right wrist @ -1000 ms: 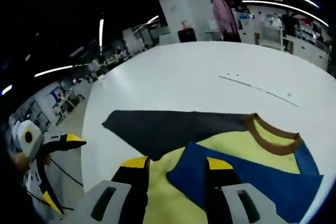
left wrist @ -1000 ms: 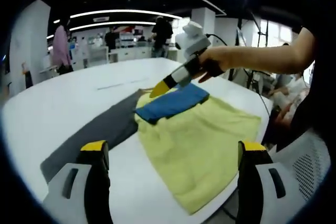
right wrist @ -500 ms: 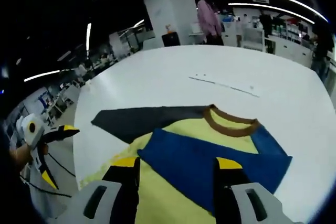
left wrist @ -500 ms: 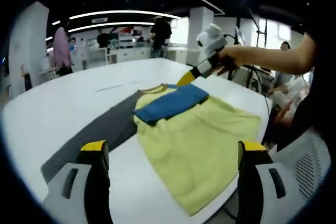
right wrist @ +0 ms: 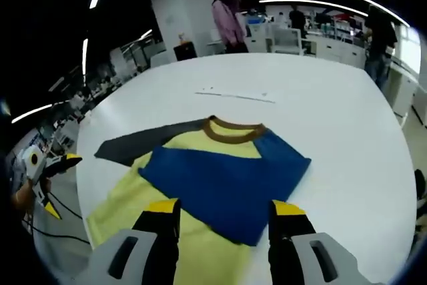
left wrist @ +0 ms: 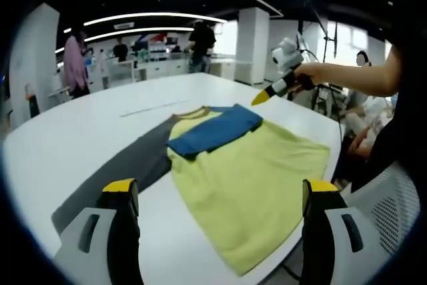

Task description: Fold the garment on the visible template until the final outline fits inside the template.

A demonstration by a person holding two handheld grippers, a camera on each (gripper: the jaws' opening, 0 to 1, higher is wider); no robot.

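Note:
A yellow shirt [left wrist: 253, 178] with a brown collar [left wrist: 195, 112] lies flat on the white table [left wrist: 80, 131]. Its blue sleeve [left wrist: 213, 131] is folded across the chest. A dark grey strip [left wrist: 113, 171] runs out from under it to the left; I cannot tell if it is a sleeve or the template. My left gripper [left wrist: 220, 231] is open at the table's near edge, short of the shirt's hem. A hand holds my right gripper [left wrist: 263, 97] in the air beyond the shirt's far right side. In the right gripper view the right gripper [right wrist: 225, 231] is open above the blue sleeve [right wrist: 227, 178], holding nothing.
A thin marked line [left wrist: 153, 106] runs across the table beyond the collar. The person's arm [left wrist: 353, 75] reaches in from the right. Several people [left wrist: 75, 58] stand among desks in the background. The left gripper [right wrist: 40, 171] hangs off the table's left edge in the right gripper view.
The right gripper has pulled up and away from the blue sleeve, toward the right of the left gripper view. The sleeve stays folded on the shirt. My left gripper has hardly moved.

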